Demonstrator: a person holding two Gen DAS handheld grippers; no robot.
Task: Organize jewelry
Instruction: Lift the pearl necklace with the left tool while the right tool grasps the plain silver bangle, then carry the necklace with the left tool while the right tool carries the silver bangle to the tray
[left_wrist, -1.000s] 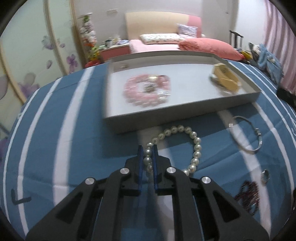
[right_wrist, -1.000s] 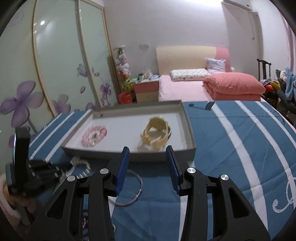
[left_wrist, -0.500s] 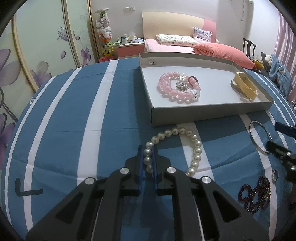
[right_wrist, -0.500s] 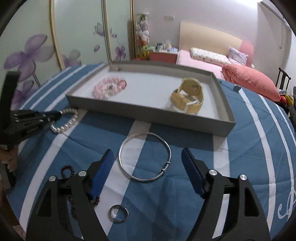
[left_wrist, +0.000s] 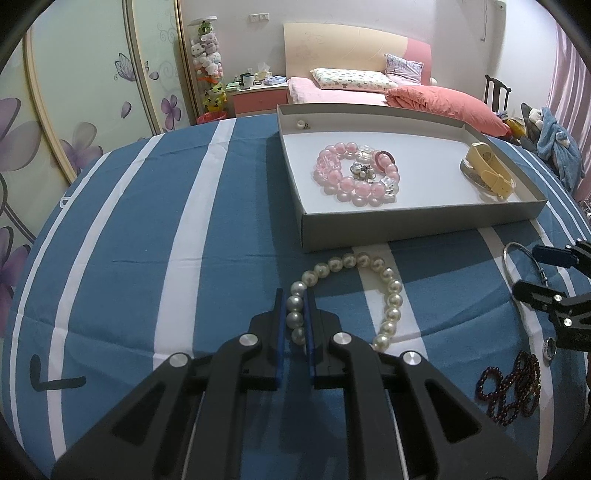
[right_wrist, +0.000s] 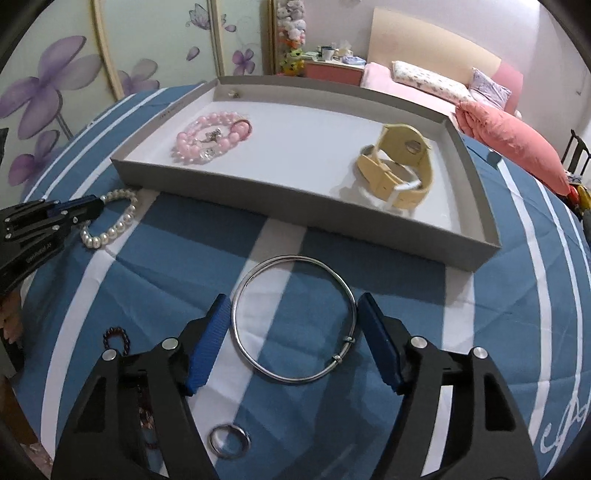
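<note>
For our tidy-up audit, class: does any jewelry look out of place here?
Yes. The pearl bracelet, silver bangle, small ring and dark bead bracelet lie loose on the striped cloth, outside the grey tray.

Striped cloth (right_wrist: 184, 258); tray (right_wrist: 295, 206); bangle (right_wrist: 295, 321); pearls (left_wrist: 369, 295)

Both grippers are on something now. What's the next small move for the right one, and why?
Probably finish closing the right gripper on the silver bangle. Its jaws are closing with the bangle between them, flat on the striped cloth, and the pads don't visibly press on it yet. The left gripper is shut on the pearl bracelet, so it needs nothing for now.
</note>
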